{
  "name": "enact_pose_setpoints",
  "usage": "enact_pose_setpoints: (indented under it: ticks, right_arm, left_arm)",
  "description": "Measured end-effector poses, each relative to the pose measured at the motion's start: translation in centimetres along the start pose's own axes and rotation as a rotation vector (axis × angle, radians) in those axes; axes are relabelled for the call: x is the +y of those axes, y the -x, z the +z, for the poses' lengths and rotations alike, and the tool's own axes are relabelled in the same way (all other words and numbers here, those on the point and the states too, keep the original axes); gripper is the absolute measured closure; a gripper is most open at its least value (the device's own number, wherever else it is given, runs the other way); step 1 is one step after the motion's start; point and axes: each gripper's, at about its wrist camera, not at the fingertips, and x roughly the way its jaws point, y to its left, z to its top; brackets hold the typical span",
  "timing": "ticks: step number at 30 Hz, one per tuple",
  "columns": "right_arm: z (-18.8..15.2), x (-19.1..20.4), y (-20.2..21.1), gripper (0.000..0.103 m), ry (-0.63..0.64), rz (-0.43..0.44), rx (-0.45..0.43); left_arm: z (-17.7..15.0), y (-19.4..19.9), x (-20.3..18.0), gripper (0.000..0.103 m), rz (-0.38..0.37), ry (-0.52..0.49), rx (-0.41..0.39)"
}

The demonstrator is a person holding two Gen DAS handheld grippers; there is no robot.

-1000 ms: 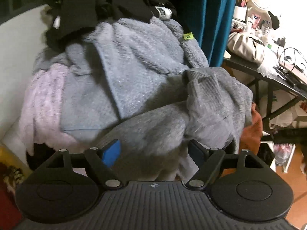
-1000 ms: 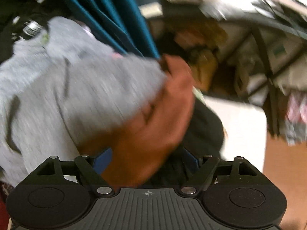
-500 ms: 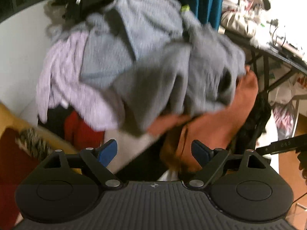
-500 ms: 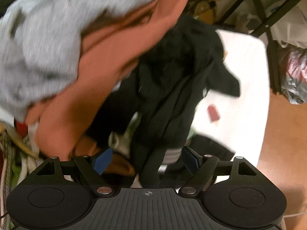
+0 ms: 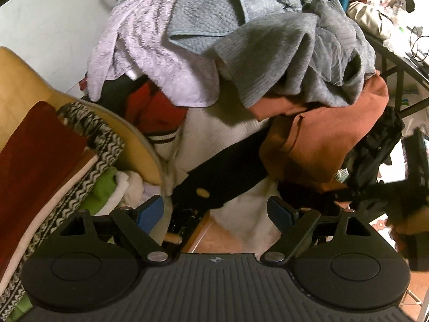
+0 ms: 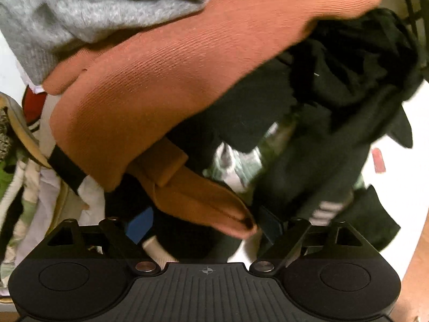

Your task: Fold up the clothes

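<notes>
While I look down the left wrist view, my left gripper (image 5: 215, 212) hangs released over the heap of unfolded clothes, its blue pads (image 5: 150, 210) wide apart with nothing pressed between them; its jaws have just been opening a little further. Below the pads lie a black strap-like garment with a pale toggle (image 5: 222, 177) and a white fluffy fabric (image 5: 244, 214). Higher up the pile sit a grey knitted sweater (image 5: 270, 51), a lilac fleecy towel (image 5: 150, 53) and a rust-brown ribbed garment (image 5: 321, 139) draped beneath the grey one. To the left, a yellow curved chair shell (image 5: 24, 86) holds a stack of folded things, a dark red cloth (image 5: 34, 155) on top.

On the right wrist view, my right gripper (image 6: 203, 225) is likewise released and has just been widening. The cuff end of the rust-brown ribbed garment droops into the gap, close to the right pad, but I see neither pad pressing on it. A black crumpled garment (image 6: 335, 86) lies to the right, on a white surface (image 6: 402, 161).

I judge that I am choosing a piece to pull out. To do it well I should take the brown garment alone, gripping a firm hem, not a loose fold, with both grippers well apart, and lift slowly so the grey sweater resting on it slides off instead of dragging the pile down
</notes>
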Motion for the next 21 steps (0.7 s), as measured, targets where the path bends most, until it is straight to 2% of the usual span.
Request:
enact_pose_setpoints:
  ticks: [1,2,3,4,5,6,8,15,17,21]
  right_arm:
    - [0.2,0.2,-0.4,0.022,0.015,0.002,0.001]
    - [0.5,0.5,-0.8,0.030,0.030,0.004,0.002]
    - [0.6,0.7,-1.0,0.049,0.054,0.010,0.012]
    - [0.5,0.8,-1.0,0.054,0.070,0.022,0.027]
    - [0.2,0.9,-0.8,0.068,0.077,0.034,0.041]
    - [0.0,1.0,-0.7,0.094,0.084,0.047,0.055]
    - [-0.9,1.0,0.0,0.095,0.089,0.055,0.073]
    - [-3.1,-0.6,3.0,0.097,0.014,0.098,0.037]
    - [-2.6,-1.1,3.7,0.097,-0.014,0.119,0.012]
    - [-0.2,-2.1,6.1,0.097,-0.055,0.209,-0.111]
  left_arm:
    - [-0.1,0.2,0.1,0.017,0.004,-0.001,0.000]
    - [-0.1,0.3,0.2,0.017,0.008,0.000,-0.002]
    - [-0.1,0.4,0.3,0.017,0.012,0.001,-0.003]
    - [-0.1,0.4,0.4,0.017,0.013,0.006,-0.003]
    - [-0.1,0.4,0.4,0.017,0.009,0.015,-0.002]
    - [-0.1,0.4,0.4,0.017,0.006,0.023,-0.003]
    - [-0.1,0.4,0.0,0.017,-0.007,0.027,-0.007]
    - [0.0,-0.2,-1.8,0.017,-0.060,-0.018,0.005]
    - [0.0,-0.5,-2.2,0.017,-0.067,-0.024,0.016]
    - [-0.2,-0.5,-2.8,0.017,-0.079,-0.038,0.021]
